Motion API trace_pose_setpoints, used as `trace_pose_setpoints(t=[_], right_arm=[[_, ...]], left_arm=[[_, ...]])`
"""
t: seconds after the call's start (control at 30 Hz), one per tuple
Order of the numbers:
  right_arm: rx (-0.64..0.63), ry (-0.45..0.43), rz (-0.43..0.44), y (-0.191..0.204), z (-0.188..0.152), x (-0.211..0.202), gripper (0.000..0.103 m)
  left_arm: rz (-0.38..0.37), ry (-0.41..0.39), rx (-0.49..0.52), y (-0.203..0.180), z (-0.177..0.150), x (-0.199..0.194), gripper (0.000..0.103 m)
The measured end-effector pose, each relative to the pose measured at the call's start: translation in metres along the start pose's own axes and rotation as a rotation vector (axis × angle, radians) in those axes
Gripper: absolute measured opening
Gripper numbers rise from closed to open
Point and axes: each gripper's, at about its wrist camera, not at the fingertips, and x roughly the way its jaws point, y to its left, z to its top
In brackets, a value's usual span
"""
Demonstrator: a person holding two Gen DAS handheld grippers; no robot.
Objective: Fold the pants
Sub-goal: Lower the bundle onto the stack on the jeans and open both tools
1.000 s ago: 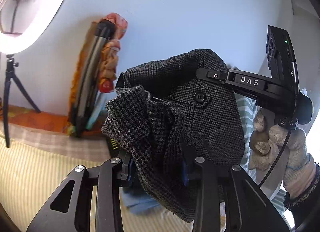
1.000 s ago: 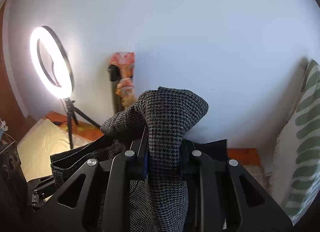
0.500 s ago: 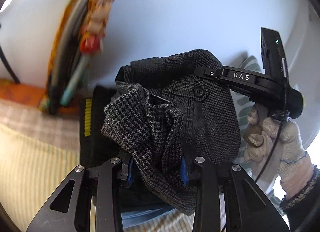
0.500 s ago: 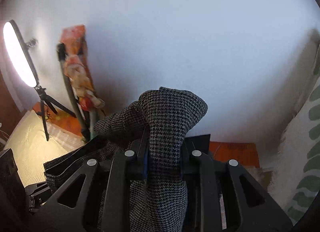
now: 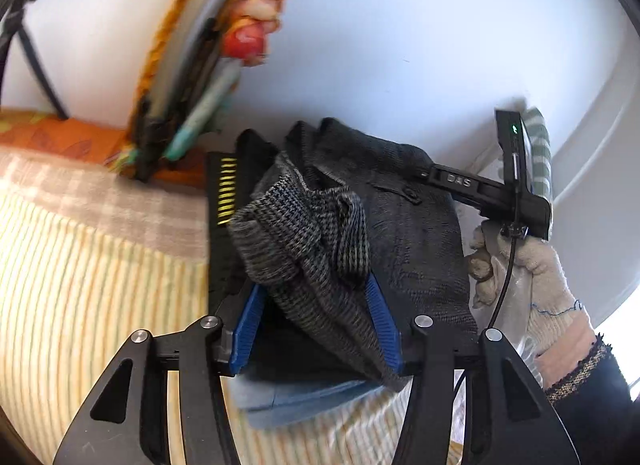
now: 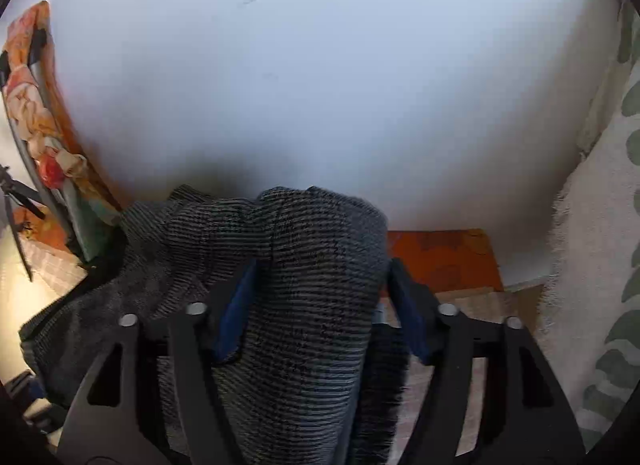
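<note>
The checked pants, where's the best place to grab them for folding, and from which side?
Grip the pants at the thick waistband edge by the button, coming from above: both sets of jaws already straddle bunched fabric there, and that doubled hem gives firm purchase.

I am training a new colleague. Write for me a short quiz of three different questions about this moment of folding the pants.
1. True or false: the left gripper has its fingers spread, with the pants between them.
2. Which colour are the finger pads? A red, B blue, C green.
3. Fill in: the right gripper's body carries the letters ___.

Key: 1 true. 2 B. 3 DAS.
</note>
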Motion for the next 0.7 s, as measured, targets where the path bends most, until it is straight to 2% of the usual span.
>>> trace_pose_setpoints(t=[0.1,0.27,0.4,0.63,0.7], right_arm=[[0.035,-0.002,-0.031,-0.007,-0.002,-0.008,0.077],[0.078,-0.023,-0.060,-0.012,-0.009,-0.030,0.078],[0.107,-0.058,-0.069,-0.013,-0.024,-0.060,0.078],[0.131,-0.086,-0.031,0.011,-0.055,-0.116,0.078],[0.123,-0.105,-0.033,0.022,-0.063,-0.134,0.079]], left_arm=[[0.067,-0.017,-0.003,0.012,0.003,-0.008,0.052],[0.093,-0.003,-0.046,0.036,0.005,-0.019,0.052],[0.110,-0.017,-0.002,0.036,0.005,-0.038,0.052],[0.112,-0.058,0.075,0.021,0.007,-0.083,0.052],[0.109,-0.059,0.098,0.018,0.007,-0.093,0.055]])
